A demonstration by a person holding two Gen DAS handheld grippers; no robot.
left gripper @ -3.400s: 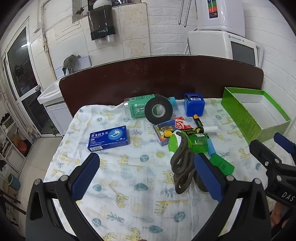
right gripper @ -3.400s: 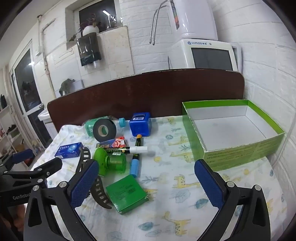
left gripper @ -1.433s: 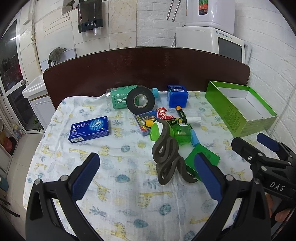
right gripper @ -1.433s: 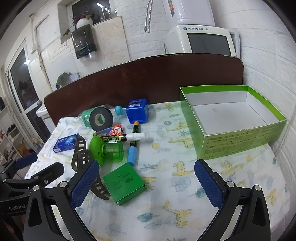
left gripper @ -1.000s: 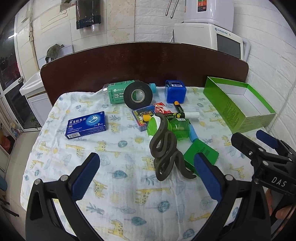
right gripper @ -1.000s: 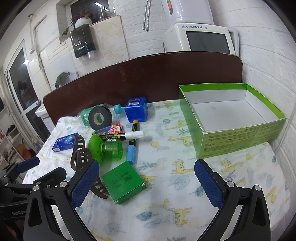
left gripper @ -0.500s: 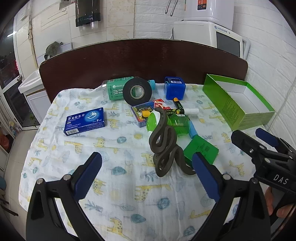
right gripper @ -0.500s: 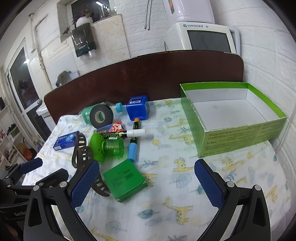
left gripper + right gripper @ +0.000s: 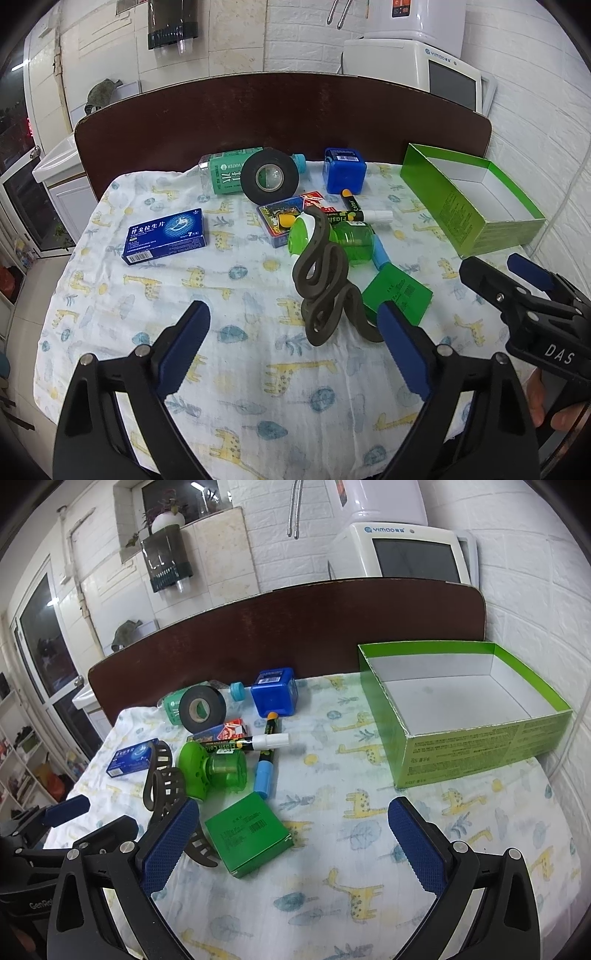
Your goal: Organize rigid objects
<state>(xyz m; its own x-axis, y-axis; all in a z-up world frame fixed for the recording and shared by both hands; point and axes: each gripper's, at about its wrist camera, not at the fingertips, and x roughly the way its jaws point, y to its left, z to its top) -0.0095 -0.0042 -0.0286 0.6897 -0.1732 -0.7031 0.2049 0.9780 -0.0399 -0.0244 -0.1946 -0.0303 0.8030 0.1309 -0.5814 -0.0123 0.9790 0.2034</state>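
Both grippers, left gripper (image 9: 291,343) and right gripper (image 9: 291,843), hover wide apart, holding nothing. Only the right view shows the floor of the green cardboard box (image 9: 476,746), bare white, far right. Clutter sits centre: a coiled rubbery grip strap (image 9: 321,284), a flat green packet (image 9: 247,832), a black tape roll (image 9: 270,176).

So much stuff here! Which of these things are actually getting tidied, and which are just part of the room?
For the job:
green box, open and empty
black tape roll
blue cube
blue medicine box
dark hair claw clip
small green box
markers

Just there:
white appliance
wooden headboard
giraffe cloth
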